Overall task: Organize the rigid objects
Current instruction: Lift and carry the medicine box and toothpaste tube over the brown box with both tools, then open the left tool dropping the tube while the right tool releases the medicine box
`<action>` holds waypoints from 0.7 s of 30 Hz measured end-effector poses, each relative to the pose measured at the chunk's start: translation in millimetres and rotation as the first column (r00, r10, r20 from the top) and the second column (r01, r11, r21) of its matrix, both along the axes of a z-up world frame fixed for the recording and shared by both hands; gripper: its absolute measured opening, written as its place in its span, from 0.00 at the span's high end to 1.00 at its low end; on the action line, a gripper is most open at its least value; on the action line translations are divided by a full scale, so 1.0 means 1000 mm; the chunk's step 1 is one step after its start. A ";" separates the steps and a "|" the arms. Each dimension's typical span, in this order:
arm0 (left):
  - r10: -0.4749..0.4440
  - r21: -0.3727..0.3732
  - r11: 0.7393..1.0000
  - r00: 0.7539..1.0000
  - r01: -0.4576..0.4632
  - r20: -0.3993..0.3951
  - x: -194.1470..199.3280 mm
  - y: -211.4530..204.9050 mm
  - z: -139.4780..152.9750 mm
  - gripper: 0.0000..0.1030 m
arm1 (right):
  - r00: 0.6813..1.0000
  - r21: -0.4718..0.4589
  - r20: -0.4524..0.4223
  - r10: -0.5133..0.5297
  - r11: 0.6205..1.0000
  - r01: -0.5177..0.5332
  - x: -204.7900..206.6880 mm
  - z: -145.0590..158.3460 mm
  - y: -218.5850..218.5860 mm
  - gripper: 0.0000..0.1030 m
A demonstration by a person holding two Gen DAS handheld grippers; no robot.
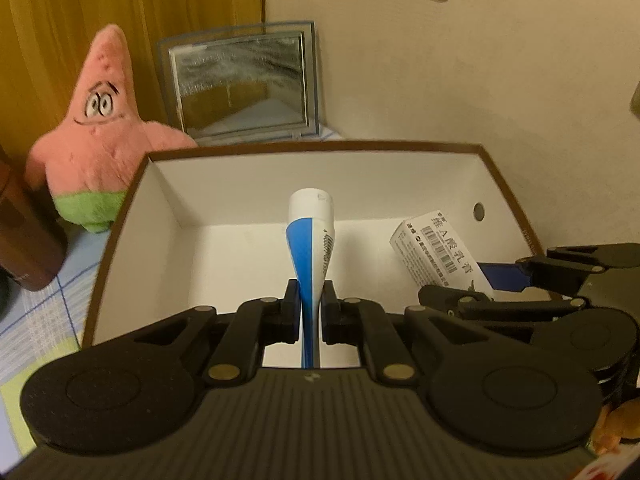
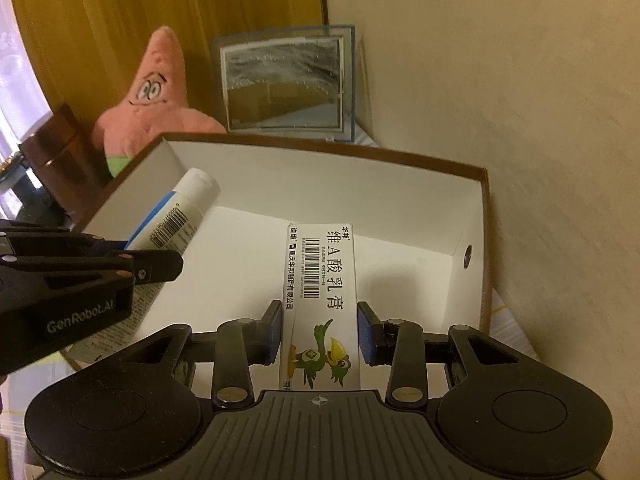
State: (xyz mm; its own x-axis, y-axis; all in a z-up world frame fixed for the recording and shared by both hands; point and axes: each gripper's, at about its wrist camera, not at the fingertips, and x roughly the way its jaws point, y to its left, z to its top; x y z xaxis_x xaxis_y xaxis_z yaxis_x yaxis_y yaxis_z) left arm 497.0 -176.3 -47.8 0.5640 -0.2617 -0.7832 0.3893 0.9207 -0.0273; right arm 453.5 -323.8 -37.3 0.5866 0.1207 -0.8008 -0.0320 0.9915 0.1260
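**A:** What do the left tongs (image 1: 310, 312) hold, and how does it handle?

**B:** My left tongs are pinched right down on the flat crimped tail of a blue-and-white tube (image 1: 310, 240). I judge it light, with a soft body and a stiffer cap. The crimp is thin and firm, so that is the sound place to take hold; a grip on the belly would likely dent it or let it slide.

**A:** Which way does it point?

**B:** Its long axis runs away from me along the tongs, cap foremost and tilted down, over the open white box (image 1: 132, 184) that stands on the checked tabletop (image 1: 52, 300).

**A:** And the right tongs (image 2: 320, 330)?

**B:** They are set narrow across the width of a small carton (image 2: 320, 280), a pad on each long side. Its printed face is up. I take it for thin card, light, stiff enough along its edges but easy to crush on its broad faces. So I hold by the narrow sides, near the rear end.

**A:** Its direction?

**B:** Long axis forward and sloping down into the same box, towards the wall with the round hole (image 2: 467, 256). The two things lie side by side, well apart, neither resting on the box floor as far as I can tell.
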 end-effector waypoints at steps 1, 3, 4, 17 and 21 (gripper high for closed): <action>0.000 0.002 1.000 1.000 0.000 -0.008 0.002 0.000 -0.003 0.93 | 1.000 -0.002 -0.008 0.000 1.000 0.000 0.002 -0.003 0.000 0.66; 0.001 0.004 1.000 1.000 -0.001 -0.027 0.004 -0.001 -0.011 0.93 | 1.000 -0.007 -0.020 0.003 1.000 -0.003 0.004 -0.008 0.000 0.66; 0.001 0.005 1.000 0.999 -0.001 -0.038 0.005 -0.001 -0.015 0.93 | 1.000 -0.012 -0.027 0.005 1.000 -0.006 0.005 -0.010 0.000 0.66; -0.008 0.030 0.999 0.994 0.011 -0.106 0.010 -0.001 -0.036 0.78 | 0.997 -0.017 -0.071 -0.008 1.000 0.007 0.013 -0.025 -0.002 0.66; -0.005 0.029 1.000 0.995 0.007 -0.099 0.007 0.002 -0.033 0.77 | 0.999 -0.018 -0.046 -0.011 1.000 0.010 0.013 -0.020 -0.002 0.65</action>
State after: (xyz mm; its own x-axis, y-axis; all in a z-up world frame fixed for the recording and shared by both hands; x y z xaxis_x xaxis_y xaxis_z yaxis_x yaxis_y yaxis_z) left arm 504.1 -174.3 -80.8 0.4817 -0.2410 -0.8425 0.3916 0.9193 -0.0391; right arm 466.2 -326.1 -57.7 0.5500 0.1005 -0.8291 -0.0163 0.9938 0.1097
